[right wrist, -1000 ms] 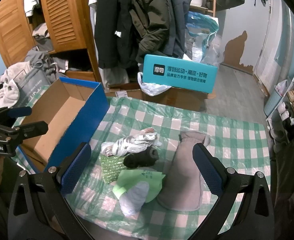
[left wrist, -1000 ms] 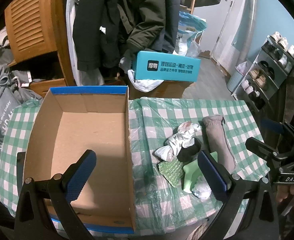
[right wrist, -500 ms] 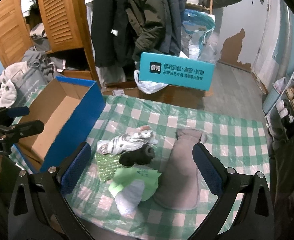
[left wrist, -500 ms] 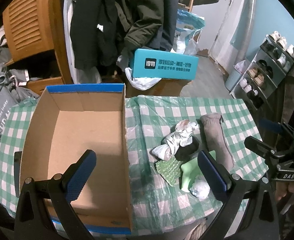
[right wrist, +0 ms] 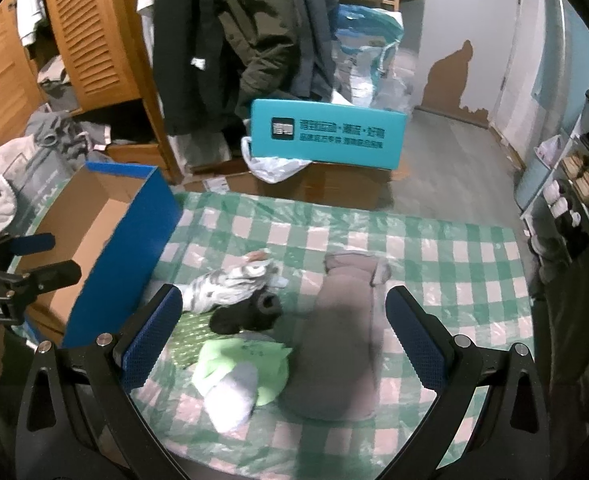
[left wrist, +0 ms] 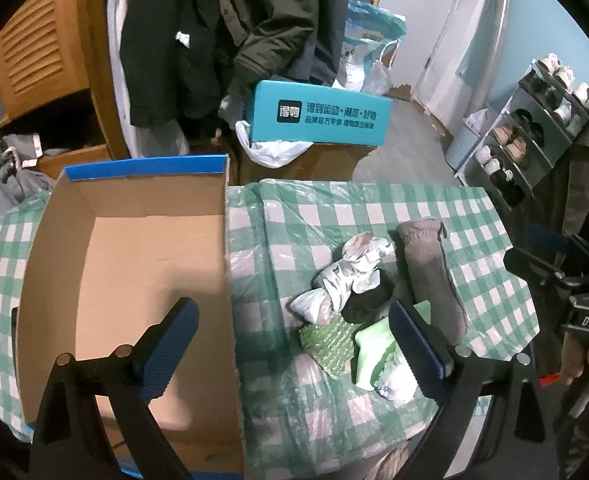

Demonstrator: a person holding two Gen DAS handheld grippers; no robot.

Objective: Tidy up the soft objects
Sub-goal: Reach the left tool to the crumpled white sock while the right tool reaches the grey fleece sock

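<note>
A pile of soft things lies on the green-checked table [left wrist: 294, 216]: a grey sock [left wrist: 430, 272] [right wrist: 342, 344], a white-grey bundle [left wrist: 346, 276] [right wrist: 230, 284], a black roll [left wrist: 368, 300] [right wrist: 250, 314], a knobbly green piece [left wrist: 326, 344], a light green cloth [right wrist: 246, 360] and a white sock [right wrist: 230, 396]. An open cardboard box [left wrist: 134, 264] with blue outer walls [right wrist: 126, 264] stands left of the pile. My left gripper [left wrist: 292, 320] hovers over the box's right wall, its jaws closing on nothing. My right gripper [right wrist: 282, 312] hangs open above the pile.
A teal carton [left wrist: 320, 114] rests on a brown box behind the table. Coats [right wrist: 254, 20] hang beside a wooden louvred wardrobe [right wrist: 86, 32]. A shoe rack [left wrist: 534, 128] stands at the right, and bags and clothes [right wrist: 10, 176] are heaped at the left.
Both grippers have come a little nearer to the table, so box and pile look larger. The left jaws stand slightly narrower. Nothing on the table has moved.
</note>
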